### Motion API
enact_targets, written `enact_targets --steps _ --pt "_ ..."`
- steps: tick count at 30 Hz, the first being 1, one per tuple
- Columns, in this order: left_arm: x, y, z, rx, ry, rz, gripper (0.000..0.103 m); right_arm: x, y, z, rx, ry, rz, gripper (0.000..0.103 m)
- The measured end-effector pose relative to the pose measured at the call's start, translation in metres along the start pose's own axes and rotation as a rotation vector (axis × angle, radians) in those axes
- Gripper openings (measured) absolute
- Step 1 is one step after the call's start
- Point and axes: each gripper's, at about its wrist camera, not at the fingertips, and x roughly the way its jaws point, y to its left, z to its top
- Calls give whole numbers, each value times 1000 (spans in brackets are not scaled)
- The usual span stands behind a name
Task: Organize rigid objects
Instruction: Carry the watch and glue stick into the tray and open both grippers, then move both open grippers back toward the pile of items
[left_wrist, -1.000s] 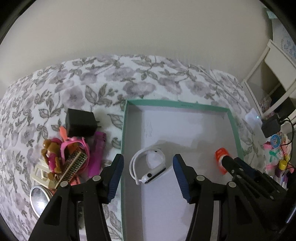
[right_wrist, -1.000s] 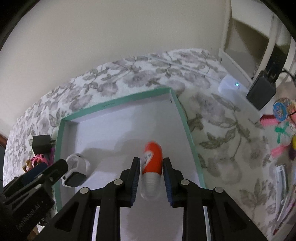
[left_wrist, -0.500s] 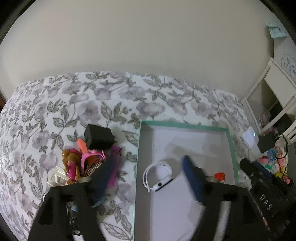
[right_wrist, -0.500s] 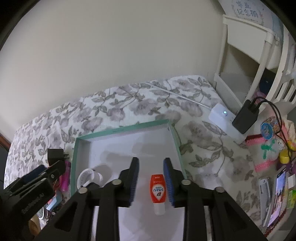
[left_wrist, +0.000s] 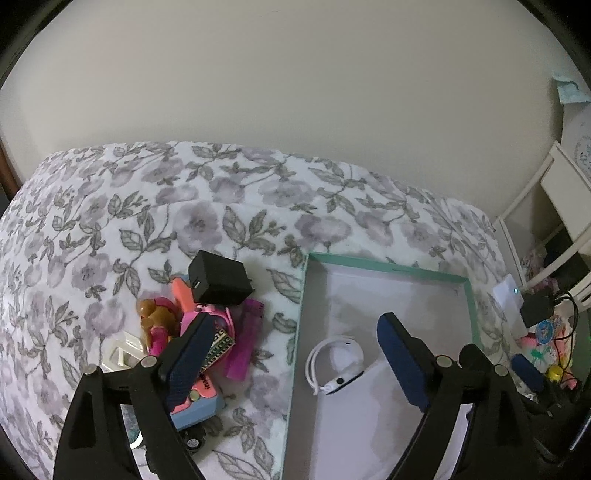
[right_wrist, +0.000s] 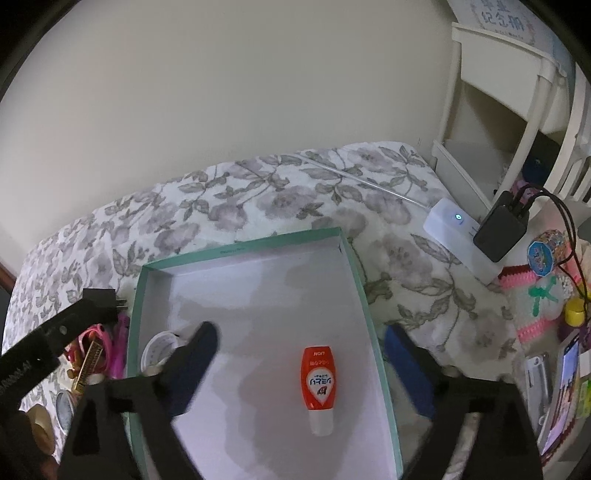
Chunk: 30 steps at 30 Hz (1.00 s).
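The right gripper (right_wrist: 301, 363) is opening wide after letting go of the orange bottle (right_wrist: 318, 384), now lying in the green box (right_wrist: 354, 266), and the left gripper (left_wrist: 295, 365) is opening, holding nothing.

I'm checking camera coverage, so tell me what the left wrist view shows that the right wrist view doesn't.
Only the left wrist view shows the blue toy vehicle and the doll in the pile beside the box.

Only the right wrist view shows the orange-and-white bottle lying in the box, plus the white power strip's full length and the phone at the right edge.

Both show the teal-rimmed box on the floral bedspread, the white smartwatch inside it, and the black charger outside.
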Motion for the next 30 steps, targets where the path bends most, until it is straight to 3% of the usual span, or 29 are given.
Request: enact_targets --steps 12,15,24,30 --pt "3 8 0 -23 -13 80 91 6 0 -3 22 -11 11 103" --pt "2 10 0 -39 -24 73 99 7 1 -3 23 -9 8 103" --pt "-10 18 4 -73 -64 22 99 4 5 -3 10 -12 -1 103" --pt "-40 31 6 -115 -126 -1 100 -19 20 0 -23 -78 13 103"
